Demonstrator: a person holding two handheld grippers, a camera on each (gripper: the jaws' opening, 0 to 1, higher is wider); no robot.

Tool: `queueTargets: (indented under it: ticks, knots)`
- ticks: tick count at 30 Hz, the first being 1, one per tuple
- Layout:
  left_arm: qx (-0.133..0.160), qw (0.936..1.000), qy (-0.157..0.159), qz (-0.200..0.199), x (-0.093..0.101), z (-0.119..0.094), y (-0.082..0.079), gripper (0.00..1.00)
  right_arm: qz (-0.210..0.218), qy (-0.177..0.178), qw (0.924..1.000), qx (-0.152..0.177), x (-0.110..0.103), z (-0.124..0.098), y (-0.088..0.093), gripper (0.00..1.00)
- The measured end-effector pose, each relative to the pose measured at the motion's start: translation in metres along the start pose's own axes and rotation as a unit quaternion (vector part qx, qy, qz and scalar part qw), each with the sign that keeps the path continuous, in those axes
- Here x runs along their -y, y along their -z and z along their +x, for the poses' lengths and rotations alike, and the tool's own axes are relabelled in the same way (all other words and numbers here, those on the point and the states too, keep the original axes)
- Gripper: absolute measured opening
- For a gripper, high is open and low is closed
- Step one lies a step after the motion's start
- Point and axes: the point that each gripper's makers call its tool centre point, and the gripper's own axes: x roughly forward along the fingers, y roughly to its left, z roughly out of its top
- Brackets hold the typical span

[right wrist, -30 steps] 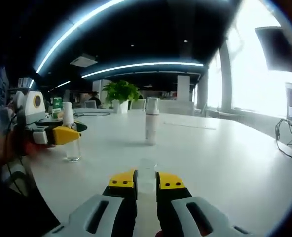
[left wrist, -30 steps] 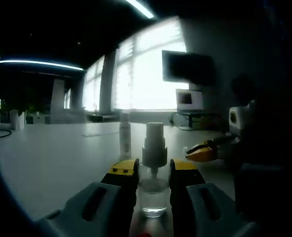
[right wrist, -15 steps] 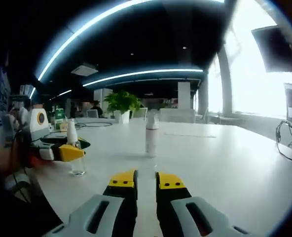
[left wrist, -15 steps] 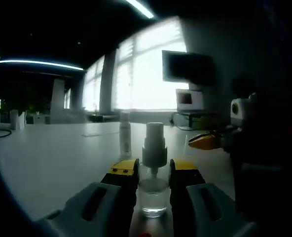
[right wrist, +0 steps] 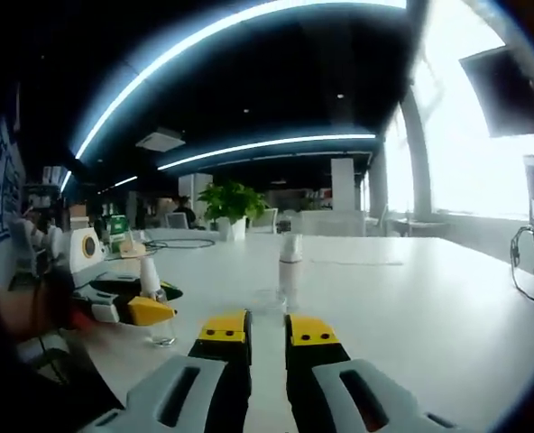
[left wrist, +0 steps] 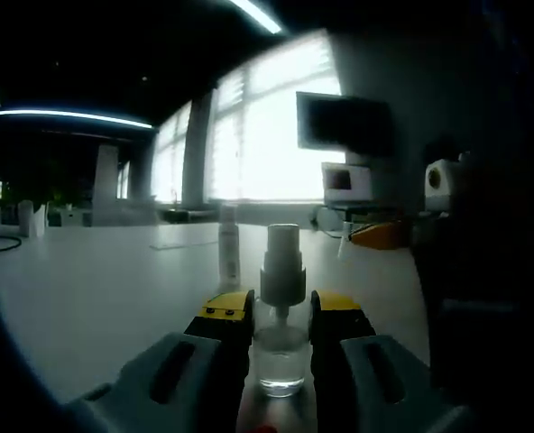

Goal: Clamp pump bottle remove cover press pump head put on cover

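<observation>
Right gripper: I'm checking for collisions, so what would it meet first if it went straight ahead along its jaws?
Probably the white capped bottle standing on the table, nearly in line ahead of the right gripper, though depth is unclear.

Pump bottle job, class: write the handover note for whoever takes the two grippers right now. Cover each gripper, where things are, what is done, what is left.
Left gripper: shut on the pump bottle, which stands upright on the white table.
Right gripper: jaws nearly closed; a clear cover seems to sit between the tips, but it is faint, so not certain. It is held to the right of the bottle, off the table.
Pump head: bare, no cover on it.
Second white bottle: standing farther back, untouched.
Done: bottle clamped, cover apparently off.
Left: press the pump head, put the cover back on.
</observation>
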Motion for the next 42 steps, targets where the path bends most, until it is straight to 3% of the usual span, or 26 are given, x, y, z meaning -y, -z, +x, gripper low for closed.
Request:
queueTargets:
  ticks: [12,19,28,42]
  knots:
    - [0.0,1.0,0.006,0.004,0.004,0.0,0.0,0.16,0.014,-0.016,0.9997,0.015,-0.011,0.0,-0.011,0.09]
    - [0.0,0.9999,0.012,0.004,0.005,0.0,0.0,0.16,0.015,-0.033,0.999,0.025,-0.021,0.0,-0.026,0.09]
    - [0.0,0.9998,0.018,0.009,0.01,0.0,-0.001,0.16,0.016,-0.078,0.9963,0.033,-0.064,0.002,-0.041,0.09]
    - [-0.001,0.9999,0.017,0.0,0.007,0.0,0.0,0.16,0.009,-0.108,0.9934,0.036,-0.071,0.014,-0.056,0.09]
